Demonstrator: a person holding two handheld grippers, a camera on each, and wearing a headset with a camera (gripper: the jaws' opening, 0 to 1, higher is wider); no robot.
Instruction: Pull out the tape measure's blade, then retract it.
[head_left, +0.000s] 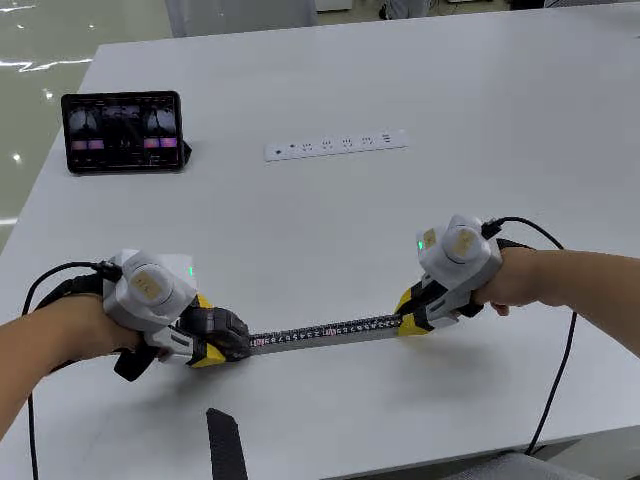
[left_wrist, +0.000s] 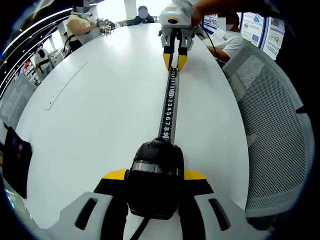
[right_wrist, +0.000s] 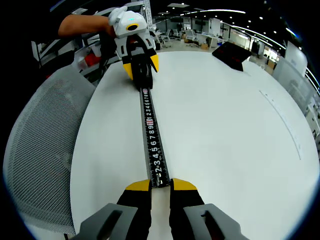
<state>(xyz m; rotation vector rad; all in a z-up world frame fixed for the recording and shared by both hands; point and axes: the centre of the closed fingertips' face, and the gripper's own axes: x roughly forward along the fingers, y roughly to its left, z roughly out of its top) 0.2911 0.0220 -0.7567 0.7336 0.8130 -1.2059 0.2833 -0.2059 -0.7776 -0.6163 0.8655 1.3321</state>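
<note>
The left gripper (left_wrist: 155, 176) is closed around the tape measure case (left_wrist: 156, 161), the right gripper (right_wrist: 160, 186) apparently pinches the tip of the blade (right_wrist: 151, 135) stretched over the table (head_left: 350, 90); a slipping pinch would whip the blade back.

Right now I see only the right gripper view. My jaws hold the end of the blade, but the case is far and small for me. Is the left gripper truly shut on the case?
Observer: Yes. The left gripper view shows the left gripper shut on the black case, one yellow tip on each side, the blade running out of it.
Operator: Does something lie on the table near the person?
Observer: In the head view a black strap lies at the near edge of the table.
Operator: Is the tablet on?
Observer: Yes, the head view shows the tablet with its screen lit.
</note>
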